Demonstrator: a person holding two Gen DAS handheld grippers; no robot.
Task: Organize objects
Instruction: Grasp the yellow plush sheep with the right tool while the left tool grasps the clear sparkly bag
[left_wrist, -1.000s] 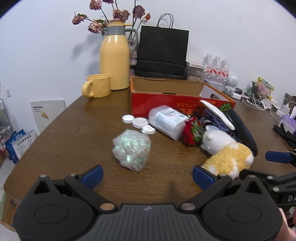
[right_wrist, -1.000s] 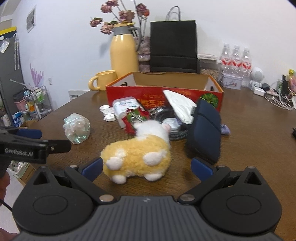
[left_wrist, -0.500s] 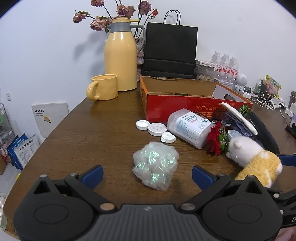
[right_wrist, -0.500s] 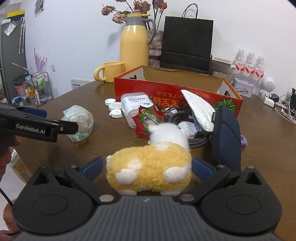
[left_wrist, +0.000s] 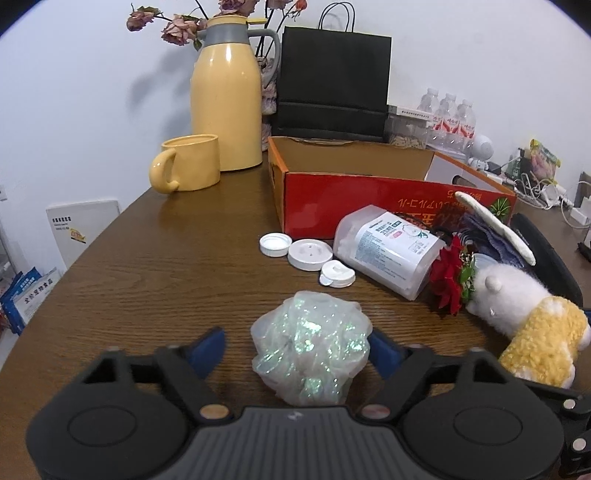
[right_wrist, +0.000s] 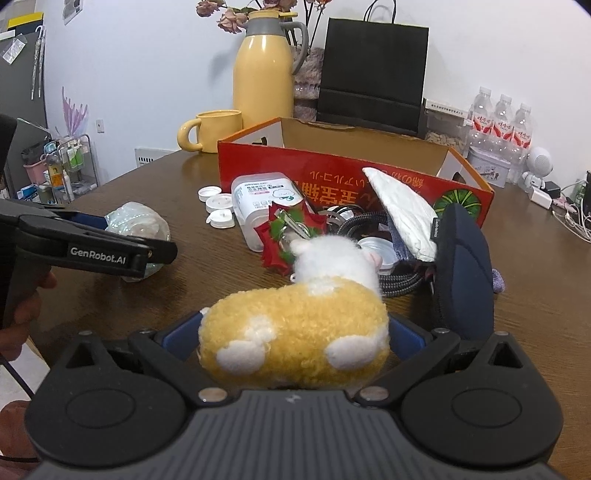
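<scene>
A crumpled iridescent plastic ball (left_wrist: 310, 354) lies on the brown table between the jaws of my left gripper (left_wrist: 295, 350). Those jaws are closing; the right pad is at the ball's edge and a gap remains at the left pad. A yellow and white plush toy (right_wrist: 295, 325) fills the space between the wide jaws of my right gripper (right_wrist: 291, 339), which stands open around it. The plush (left_wrist: 535, 332) also shows at the right of the left wrist view. An open red cardboard box (left_wrist: 351, 199) stands behind both, and what it holds is hidden.
White caps (left_wrist: 310, 254), a clear wipes container (left_wrist: 388, 247), a red flower ornament (left_wrist: 448, 280), a dark case (right_wrist: 465, 266) and a braided cable lie before the box. A yellow jug (left_wrist: 225, 99), mug (left_wrist: 192, 162), black bag (left_wrist: 332, 81) and water bottles (right_wrist: 498, 118) stand behind.
Both grippers moved forward and down. The ball came between the left jaws, which narrowed. The plush came between the right jaws, whose width looks unchanged.
</scene>
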